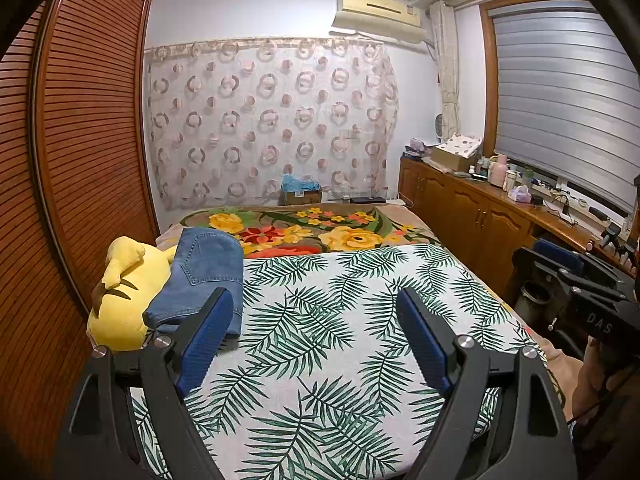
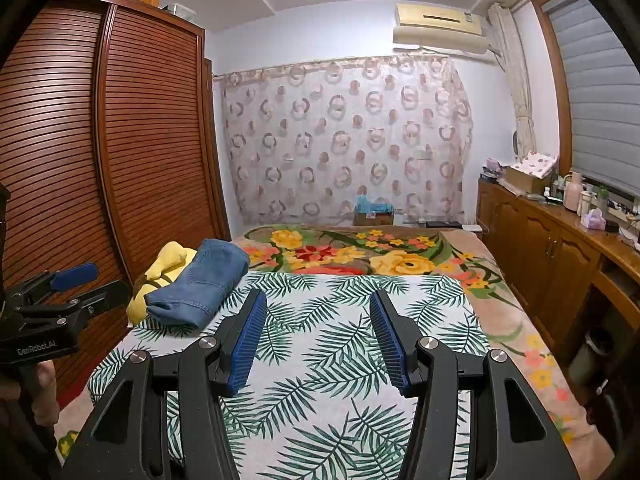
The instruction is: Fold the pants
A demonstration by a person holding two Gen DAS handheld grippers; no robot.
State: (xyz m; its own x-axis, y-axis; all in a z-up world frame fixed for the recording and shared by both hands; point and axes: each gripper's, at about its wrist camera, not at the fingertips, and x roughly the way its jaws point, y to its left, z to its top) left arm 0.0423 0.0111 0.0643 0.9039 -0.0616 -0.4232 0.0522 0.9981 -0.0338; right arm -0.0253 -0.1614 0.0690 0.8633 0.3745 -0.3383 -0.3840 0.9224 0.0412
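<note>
two grippers hang above a bed, both with nothing between their blue pads. the left gripper (image 1: 316, 296) has its jaws spread wide over the palm-leaf cloth (image 1: 340, 320), and the right gripper (image 2: 318, 298) holds its jaws apart too, though less widely; neither touches the fabric below as far as the views show. in the right wrist view the left gripper also appears at the left edge, held by a hand (image 2: 40, 388) low in the corner.

the pants (image 1: 200, 276), blue denim, lie already folded into a thick bundle at the far left of the palm-leaf cloth, a back pocket facing up. the bundle leans against a yellow plush toy (image 1: 120, 292) that sits just to its left, by the slatted wooden wardrobe (image 1: 84, 140). both grippers are well apart from the pants, nearer to the camera and more to the right.

beyond the leaf cloth a floral blanket (image 1: 320, 232) covers the far part of the bed. a sheer curtain with ring patterns (image 1: 272, 120) hangs on the far wall, an air conditioner (image 1: 376, 12) above it. along the right runs a wooden cabinet (image 1: 480, 208) crowded with bottles and boxes, under a window with grey blinds (image 1: 560, 92).
</note>
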